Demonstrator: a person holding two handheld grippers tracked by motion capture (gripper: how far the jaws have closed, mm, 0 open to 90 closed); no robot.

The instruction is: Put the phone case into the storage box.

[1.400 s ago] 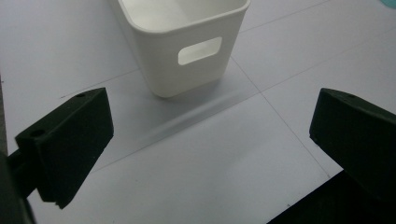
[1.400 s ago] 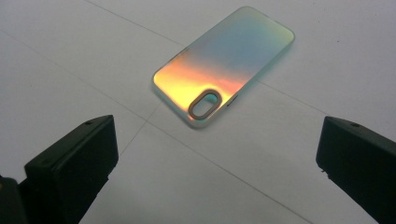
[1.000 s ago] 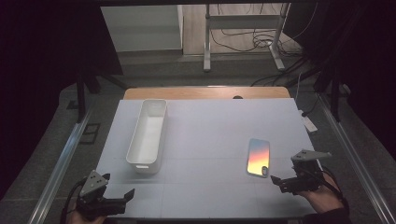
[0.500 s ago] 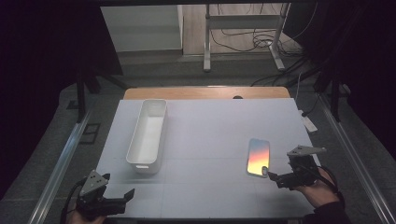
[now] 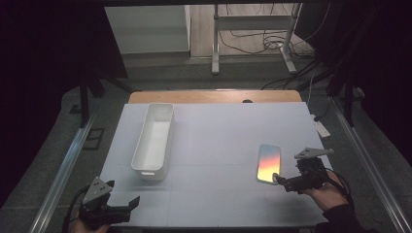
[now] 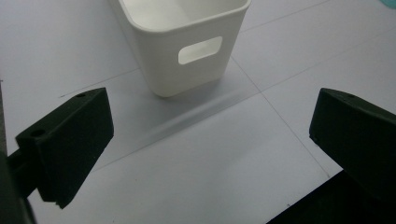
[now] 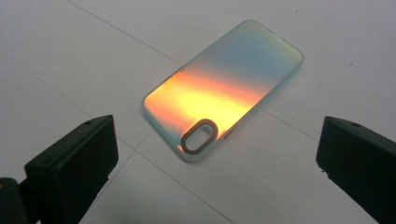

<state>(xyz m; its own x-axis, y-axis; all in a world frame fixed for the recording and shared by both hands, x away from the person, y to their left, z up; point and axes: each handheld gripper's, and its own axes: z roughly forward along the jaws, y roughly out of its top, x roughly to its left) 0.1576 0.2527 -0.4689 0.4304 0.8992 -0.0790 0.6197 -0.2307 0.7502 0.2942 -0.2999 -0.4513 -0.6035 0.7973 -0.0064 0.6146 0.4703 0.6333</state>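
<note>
An iridescent phone case point(image 5: 268, 163) point(image 7: 219, 91), orange and pale blue, lies flat on the white table at the right. My right gripper point(image 5: 281, 180) point(image 7: 215, 163) is open just in front of the case's near end, its jaws spread wide to either side of the oval camera cutout. A long white bin point(image 5: 154, 139) point(image 6: 184, 37) with a handle slot stands empty on the left half of the table. My left gripper point(image 5: 130, 204) point(image 6: 205, 154) hovers open at the table's front left corner, aimed at the bin's near end, nothing between its jaws.
A white sheet point(image 5: 214, 145) covers the table, with a wooden edge point(image 5: 214, 95) at the back. Metal rails point(image 5: 63, 165) run along both sides. A desk frame and cables point(image 5: 252, 39) stand on the floor beyond.
My right gripper has crept left and forward toward the near end of the phone case. The left gripper has stayed put.
</note>
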